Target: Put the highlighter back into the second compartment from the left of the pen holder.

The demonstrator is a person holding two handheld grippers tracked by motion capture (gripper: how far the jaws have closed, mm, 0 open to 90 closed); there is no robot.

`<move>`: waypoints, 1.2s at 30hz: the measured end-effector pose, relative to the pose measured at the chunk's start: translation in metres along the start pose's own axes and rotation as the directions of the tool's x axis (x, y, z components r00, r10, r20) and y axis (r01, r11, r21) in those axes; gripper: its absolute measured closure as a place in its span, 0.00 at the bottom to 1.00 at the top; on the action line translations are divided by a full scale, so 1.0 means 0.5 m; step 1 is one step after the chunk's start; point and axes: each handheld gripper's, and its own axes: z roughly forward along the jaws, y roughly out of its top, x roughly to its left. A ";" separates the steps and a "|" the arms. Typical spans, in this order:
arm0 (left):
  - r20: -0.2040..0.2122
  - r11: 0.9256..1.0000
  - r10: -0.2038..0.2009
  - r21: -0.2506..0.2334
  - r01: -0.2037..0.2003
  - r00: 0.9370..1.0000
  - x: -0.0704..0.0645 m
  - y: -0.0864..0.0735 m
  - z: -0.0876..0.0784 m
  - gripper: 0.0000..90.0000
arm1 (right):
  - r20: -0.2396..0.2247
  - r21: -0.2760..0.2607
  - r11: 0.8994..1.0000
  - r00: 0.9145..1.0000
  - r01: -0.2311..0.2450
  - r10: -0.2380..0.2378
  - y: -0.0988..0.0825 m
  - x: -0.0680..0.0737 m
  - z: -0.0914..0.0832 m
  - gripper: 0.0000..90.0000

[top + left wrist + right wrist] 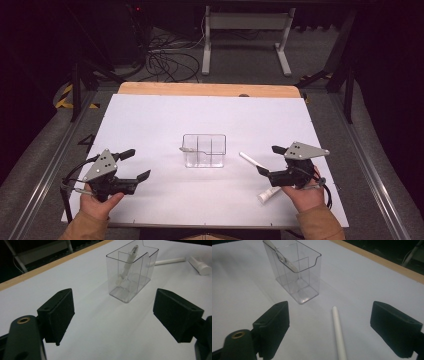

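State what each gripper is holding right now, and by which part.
Nothing is held. The left gripper stands open over bare table. The right gripper is open too; the white stick lies between its jaws, untouched.

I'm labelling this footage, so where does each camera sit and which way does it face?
High view: above the person's side, facing forward and down on the table; hands and both tools show.
Left gripper view: on the left tool, facing the clear box; its jaws show.
Right gripper view: on the right tool, facing the white stick; its jaws show.
All share the box.
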 end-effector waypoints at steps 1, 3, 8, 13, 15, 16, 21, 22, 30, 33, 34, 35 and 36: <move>-0.001 1.000 0.001 0.003 -0.001 1.000 0.001 0.000 0.000 0.20 | 0.002 0.014 1.000 1.000 -0.002 0.002 0.003 -0.001 0.004 0.20; 0.001 1.000 -0.001 0.003 0.001 1.000 0.001 -0.001 0.000 0.21 | -0.003 0.043 0.999 1.000 -0.005 0.005 0.009 -0.003 0.014 0.22; -0.002 1.000 0.009 -0.002 -0.009 1.000 -0.002 -0.002 -0.002 0.21 | -0.002 0.125 0.992 1.000 0.006 -0.006 0.019 -0.009 0.042 0.27; -0.006 1.000 0.010 -0.006 -0.010 1.000 -0.002 -0.002 -0.003 0.21 | 0.000 0.196 0.981 1.000 -0.001 0.001 0.024 -0.019 0.066 0.31; -0.007 1.000 0.012 -0.005 -0.012 1.000 -0.002 -0.003 -0.003 0.21 | 0.002 0.219 0.976 1.000 0.002 -0.002 0.026 -0.022 0.074 0.33; -0.007 1.000 0.013 -0.006 -0.013 1.000 -0.002 -0.003 -0.004 0.21 | 0.006 0.233 0.973 1.000 -0.004 0.003 0.027 -0.023 0.078 0.34; -0.005 1.000 0.015 -0.006 -0.015 1.000 -0.003 -0.003 -0.005 0.22 | 0.009 0.294 0.956 1.000 -0.011 0.008 0.035 -0.030 0.094 0.40; -0.005 1.000 0.015 -0.005 -0.015 1.000 -0.003 -0.003 -0.005 0.22 | 0.008 0.304 0.953 1.000 -0.008 0.006 0.037 -0.031 0.096 0.41; -0.010 1.000 0.020 -0.005 -0.020 1.000 -0.004 -0.004 -0.006 0.22 | -0.016 0.382 0.924 1.000 0.007 -0.001 0.043 -0.039 0.127 0.49; -0.014 1.000 0.023 -0.005 -0.023 1.000 -0.005 -0.004 -0.006 0.22 | -0.021 0.408 0.913 1.000 0.008 0.001 0.040 -0.041 0.138 0.51; -0.014 1.000 0.023 -0.005 -0.023 1.000 -0.005 -0.004 -0.006 0.22 | -0.024 0.415 0.910 1.000 0.007 0.003 0.039 -0.042 0.142 0.52; -0.013 1.000 0.022 -0.005 -0.022 1.000 -0.004 -0.004 -0.006 0.22 | -0.026 0.420 0.908 1.000 0.007 0.004 0.039 -0.043 0.144 0.53; -0.013 1.000 0.023 -0.004 -0.023 1.000 -0.004 -0.005 -0.006 0.22 | -0.026 0.423 0.906 1.000 0.008 0.003 0.039 -0.044 0.146 0.53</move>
